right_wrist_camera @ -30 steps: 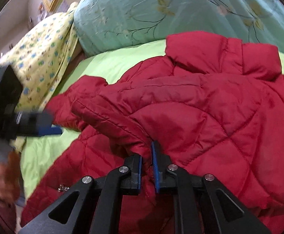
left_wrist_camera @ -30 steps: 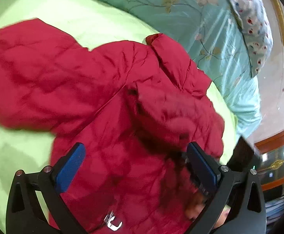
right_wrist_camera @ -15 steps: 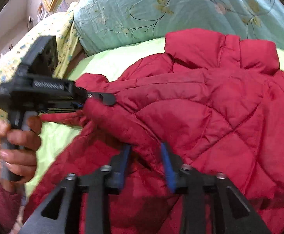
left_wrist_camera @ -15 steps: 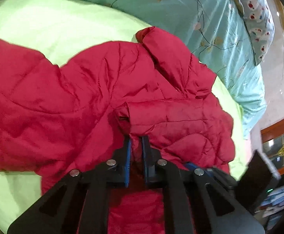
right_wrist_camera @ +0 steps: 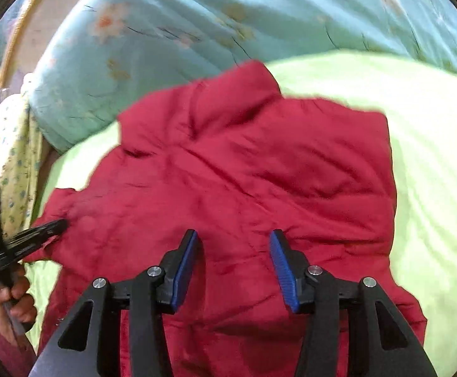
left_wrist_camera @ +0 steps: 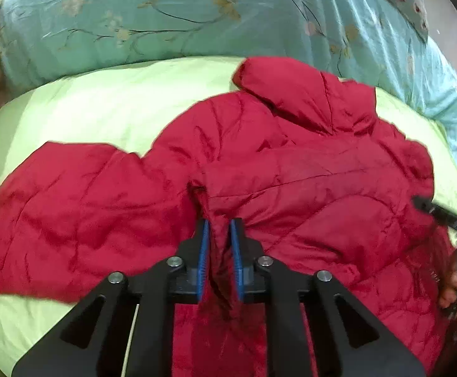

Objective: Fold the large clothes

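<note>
A red quilted jacket (left_wrist_camera: pixel 291 163) lies on the light green bedsheet (left_wrist_camera: pixel 102 106), collar toward the teal quilt. One sleeve is folded across its body; the other sleeve (left_wrist_camera: pixel 55 194) stretches out to the left. My left gripper (left_wrist_camera: pixel 219 229) is shut on a fold of the jacket at the folded sleeve's end. In the right wrist view the jacket (right_wrist_camera: pixel 244 172) fills the middle. My right gripper (right_wrist_camera: pixel 232 245) is open and empty just above the jacket's body. The left gripper shows at that view's left edge (right_wrist_camera: pixel 40 232), touching the jacket's edge.
A teal floral quilt (left_wrist_camera: pixel 165 15) is bunched along the far side of the bed. A yellow patterned cloth (right_wrist_camera: pixel 2 157) lies at the left. The green sheet (right_wrist_camera: pixel 432 157) extends to the right of the jacket.
My left gripper closed on the jacket's fold and keeps holding it. My right gripper let go of the fold, opened wide and moved right over the jacket's body.
</note>
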Demonstrator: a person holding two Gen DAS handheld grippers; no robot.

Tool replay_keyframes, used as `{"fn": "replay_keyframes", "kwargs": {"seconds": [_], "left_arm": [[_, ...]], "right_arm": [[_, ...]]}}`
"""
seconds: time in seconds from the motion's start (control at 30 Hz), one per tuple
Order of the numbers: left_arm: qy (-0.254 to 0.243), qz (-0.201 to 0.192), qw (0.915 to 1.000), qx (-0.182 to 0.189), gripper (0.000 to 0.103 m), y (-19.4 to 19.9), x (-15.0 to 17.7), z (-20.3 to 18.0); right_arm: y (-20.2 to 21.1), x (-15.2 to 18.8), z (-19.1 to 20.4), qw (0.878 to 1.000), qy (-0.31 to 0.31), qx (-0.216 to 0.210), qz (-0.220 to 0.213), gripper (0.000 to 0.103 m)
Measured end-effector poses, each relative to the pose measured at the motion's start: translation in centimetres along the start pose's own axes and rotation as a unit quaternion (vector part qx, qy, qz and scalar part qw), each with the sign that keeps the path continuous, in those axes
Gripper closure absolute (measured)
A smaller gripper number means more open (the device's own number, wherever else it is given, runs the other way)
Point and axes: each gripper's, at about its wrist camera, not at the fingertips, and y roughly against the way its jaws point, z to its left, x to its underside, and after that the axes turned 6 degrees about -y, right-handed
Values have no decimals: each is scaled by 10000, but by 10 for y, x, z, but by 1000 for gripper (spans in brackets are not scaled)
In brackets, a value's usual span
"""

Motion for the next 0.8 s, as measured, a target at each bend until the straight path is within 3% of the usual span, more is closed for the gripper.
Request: {"fn": "replay_keyframes", "kwargs": {"seconds": [0.13, 0.2, 0.3, 0.37, 0.5, 0.67, 0.8], "left_arm": [[379, -375, 9985, 85, 90, 33, 2, 13], [355, -548, 9969, 437, 90, 46, 0, 6], [84, -420, 9960, 786, 90, 39, -3, -23], [-151, -234, 9968, 751, 90, 23, -3, -43], [-447, 449, 9976, 275, 89, -33, 12, -67], [-334, 409, 9982, 271, 89, -41, 15, -67], [-288, 401, 9982, 342, 89, -40, 15, -64]], "right_arm": [[-11, 6, 5, 9996, 186, 207, 65, 53], [-16, 6, 10, 9991, 290, 295, 90, 49], [-25, 10, 17, 9973, 511, 493, 157, 47], [-25, 11, 17, 9961, 631, 604, 149, 47], [-22, 9, 21, 9951, 656, 717, 167, 47], [-2, 10, 54, 9941, 972, 460, -165, 45], [-22, 9, 69, 9936, 1058, 376, 103, 45]]}}
